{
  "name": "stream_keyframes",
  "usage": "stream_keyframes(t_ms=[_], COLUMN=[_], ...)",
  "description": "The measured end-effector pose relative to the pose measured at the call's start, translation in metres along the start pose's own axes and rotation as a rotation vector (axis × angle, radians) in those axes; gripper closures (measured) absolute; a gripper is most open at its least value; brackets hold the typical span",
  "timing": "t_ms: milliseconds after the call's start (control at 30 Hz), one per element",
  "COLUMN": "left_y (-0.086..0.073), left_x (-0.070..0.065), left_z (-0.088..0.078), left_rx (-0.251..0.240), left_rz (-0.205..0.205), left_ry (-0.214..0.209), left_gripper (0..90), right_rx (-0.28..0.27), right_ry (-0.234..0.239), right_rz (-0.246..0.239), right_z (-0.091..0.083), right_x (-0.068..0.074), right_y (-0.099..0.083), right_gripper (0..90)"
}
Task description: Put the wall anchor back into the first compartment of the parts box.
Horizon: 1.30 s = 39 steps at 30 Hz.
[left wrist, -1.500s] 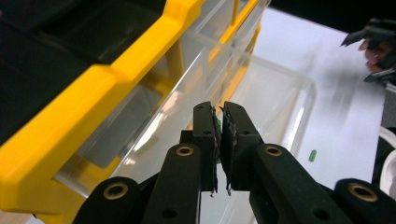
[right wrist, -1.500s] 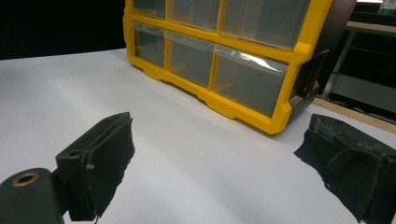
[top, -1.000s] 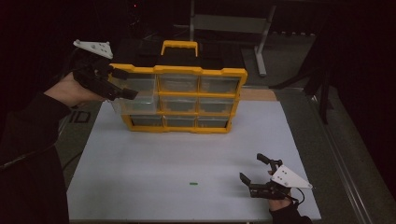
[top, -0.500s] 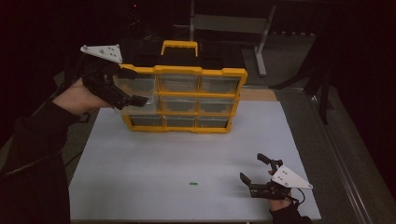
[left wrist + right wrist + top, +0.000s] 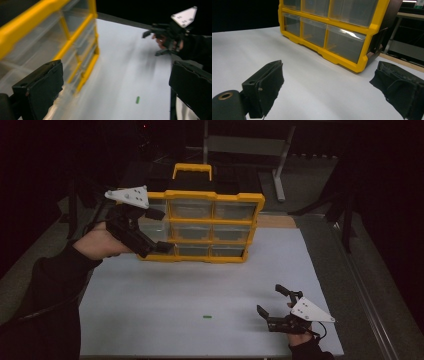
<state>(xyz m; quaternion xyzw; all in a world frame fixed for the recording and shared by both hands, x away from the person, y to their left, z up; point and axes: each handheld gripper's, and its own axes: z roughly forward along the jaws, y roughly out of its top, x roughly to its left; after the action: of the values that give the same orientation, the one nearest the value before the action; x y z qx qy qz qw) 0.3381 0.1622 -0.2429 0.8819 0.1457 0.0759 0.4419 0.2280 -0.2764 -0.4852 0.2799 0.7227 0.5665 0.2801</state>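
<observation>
Left gripper (image 5: pixel 115 85): jaws standing wide apart, holding nothing.
Yellow organizer (image 5: pixel 62 32): rising just beside the left jaw.
Green piece (image 5: pixel 137 99): lying on white table (image 5: pixel 120 62).
Right gripper (image 5: pixel 160 41): hovering beyond, jaws spread.

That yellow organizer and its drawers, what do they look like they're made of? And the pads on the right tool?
The organizer frame looks like moulded yellow plastic with a smooth, slightly glossy finish. The drawers look like clear plastic: they are see-through and catch glare. The right tool has black pads with a matte, fuzzy edge, probably foam or rubber.
</observation>
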Motion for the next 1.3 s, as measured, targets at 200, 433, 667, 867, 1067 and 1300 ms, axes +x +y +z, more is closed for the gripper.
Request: stream_keyframes(t_ms=[200, 433, 667, 867, 1067, 1300], left_y=[-0.003, -0.013, -0.027, -0.040, -0.058, -0.082], left_x=[-0.014, -0.030, -0.041, -0.050, -0.059, -0.064], left_z=[0.013, 0.033, 0.050, 0.066, 0.084, 0.106], left_rx=[-0.009, -0.022, -0.024, -0.024, -0.034, -0.027], left_rz=[0.026, 0.038, 0.038, 0.032, 0.014, -0.020], left_ry=[-0.032, -0.077, -0.122, -0.158, -0.186, -0.241], left_gripper=[0.0, 0.0, 0.0, 0.0, 0.0, 0.0], right_rx=[0.000, 0.000, 0.001, 0.001, 0.001, 0.000], right_ry=[0.002, 0.002, 0.002, 0.002, 0.002, 0.001], right_rz=[-0.003, -0.001, -0.006, -0.006, -0.007, -0.009], right_z=[0.000, 0.000, -0.001, -0.001, -0.001, -0.001], right_x=[0.000, 0.000, 0.000, 0.000, 0.000, 0.000], right_y=[0.000, 0.000, 0.000, 0.000, 0.000, 0.001], right_gripper=[8.1, 8.1, 8.1, 8.1, 8.1, 8.1])
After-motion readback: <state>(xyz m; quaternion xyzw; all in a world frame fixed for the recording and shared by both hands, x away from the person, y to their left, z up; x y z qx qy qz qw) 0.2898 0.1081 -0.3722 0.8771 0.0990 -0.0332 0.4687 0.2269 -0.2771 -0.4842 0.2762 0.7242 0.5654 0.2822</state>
